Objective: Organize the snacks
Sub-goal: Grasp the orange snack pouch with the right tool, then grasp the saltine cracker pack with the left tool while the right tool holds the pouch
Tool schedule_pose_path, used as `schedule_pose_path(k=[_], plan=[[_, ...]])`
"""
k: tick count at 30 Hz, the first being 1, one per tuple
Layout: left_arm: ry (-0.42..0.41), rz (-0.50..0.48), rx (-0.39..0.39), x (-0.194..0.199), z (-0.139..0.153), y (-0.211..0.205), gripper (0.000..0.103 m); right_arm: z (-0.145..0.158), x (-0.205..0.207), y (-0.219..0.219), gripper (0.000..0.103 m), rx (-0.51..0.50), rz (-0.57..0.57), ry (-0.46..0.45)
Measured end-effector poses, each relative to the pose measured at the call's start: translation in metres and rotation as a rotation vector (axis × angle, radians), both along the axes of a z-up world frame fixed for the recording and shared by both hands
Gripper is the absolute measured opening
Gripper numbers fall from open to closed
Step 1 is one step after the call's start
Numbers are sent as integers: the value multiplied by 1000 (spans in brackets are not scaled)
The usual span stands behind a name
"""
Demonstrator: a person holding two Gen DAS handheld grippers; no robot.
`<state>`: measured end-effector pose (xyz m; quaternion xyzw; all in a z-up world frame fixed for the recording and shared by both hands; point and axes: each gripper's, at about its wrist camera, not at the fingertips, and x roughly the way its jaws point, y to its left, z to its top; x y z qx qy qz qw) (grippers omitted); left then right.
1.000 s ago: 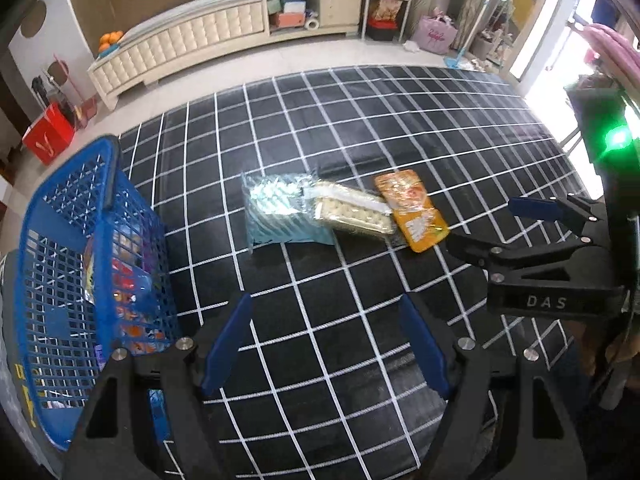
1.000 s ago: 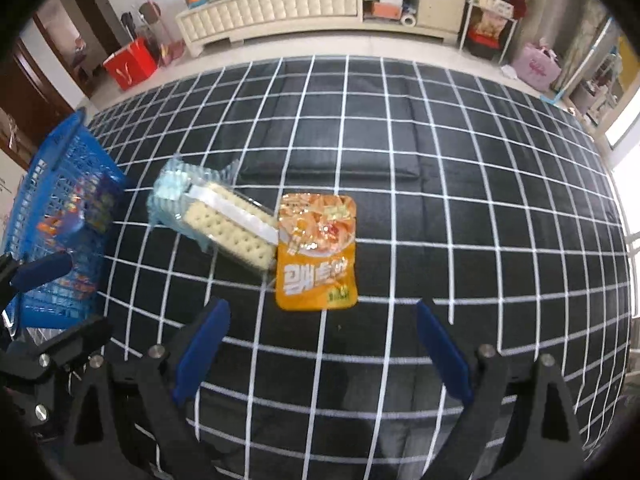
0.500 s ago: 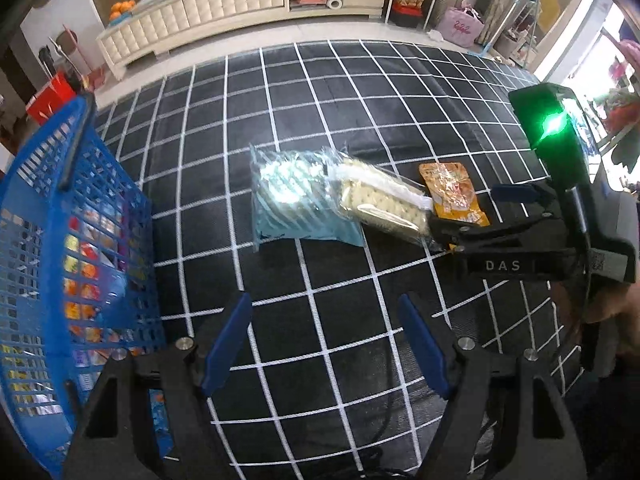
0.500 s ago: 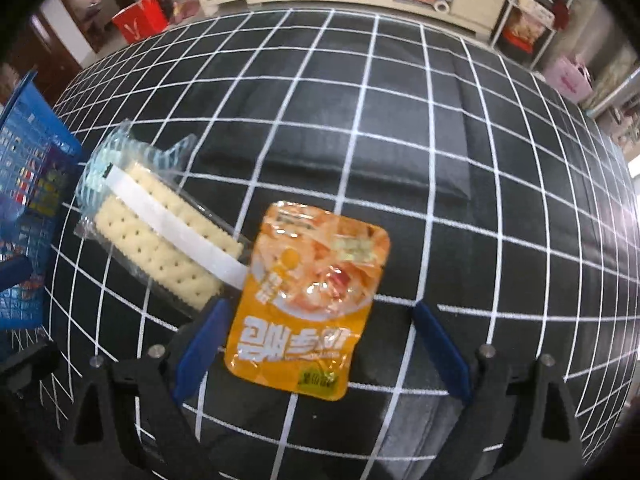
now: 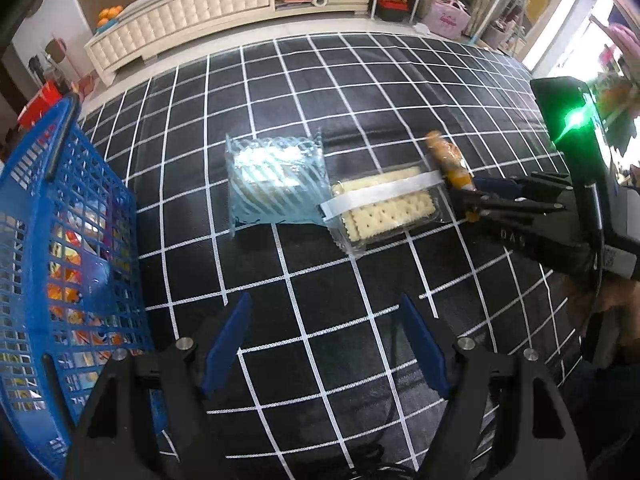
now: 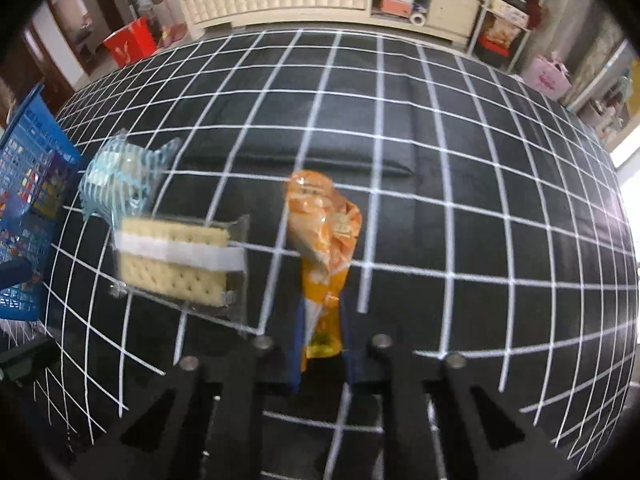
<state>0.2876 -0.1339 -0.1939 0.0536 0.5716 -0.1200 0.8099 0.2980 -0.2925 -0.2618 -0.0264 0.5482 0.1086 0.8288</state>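
Left wrist view takes in a black cloth (image 5: 320, 92) ruled with a white grid, soft enough to show a raised fold across its middle, covering the whole work surface; at its left edge stands a blue plastic basket (image 5: 28, 184) with latticed walls, through which bright, glossy wrappers show; near the centre of the cloth lies a clear packet with pale blue stripes (image 5: 274, 184), puffy and crinkled, catching the light; touching its right side is a clear rigid tray of pale, pricked crackers (image 5: 386, 210), rectangular, crossed by a white band; beyond that, the right gripper (image 5: 466, 200), matte black with blue pads, has its jaws pinched together on an orange foil pouch (image 5: 448, 160), which sticks up and away from the fingers and is lifted off the cloth, just beside the tray; the left gripper (image 5: 324, 350) hangs low over bare cloth with its jaws spread wide, nothing between its blue pads (image 5: 226, 346), well short of the striped packet. Right wrist view, somewhat blurred, shows the same orange foil pouch (image 6: 324, 236) squeezed at its lower end between the right gripper (image 6: 322, 354) fingers, the shiny upper part creased and bulging; the cracker tray (image 6: 180, 260) lies to its left, apart from it.
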Motion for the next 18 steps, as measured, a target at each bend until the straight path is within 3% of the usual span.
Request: schedule_pose_path(k=[10,18], plan=[[-41,-89,1,0,18,-11,74,30,-29,-29,19,98,-62,-70],[-34,-192,38,5,13,-39,74,43,-60,-42,19,196,-93,-99]])
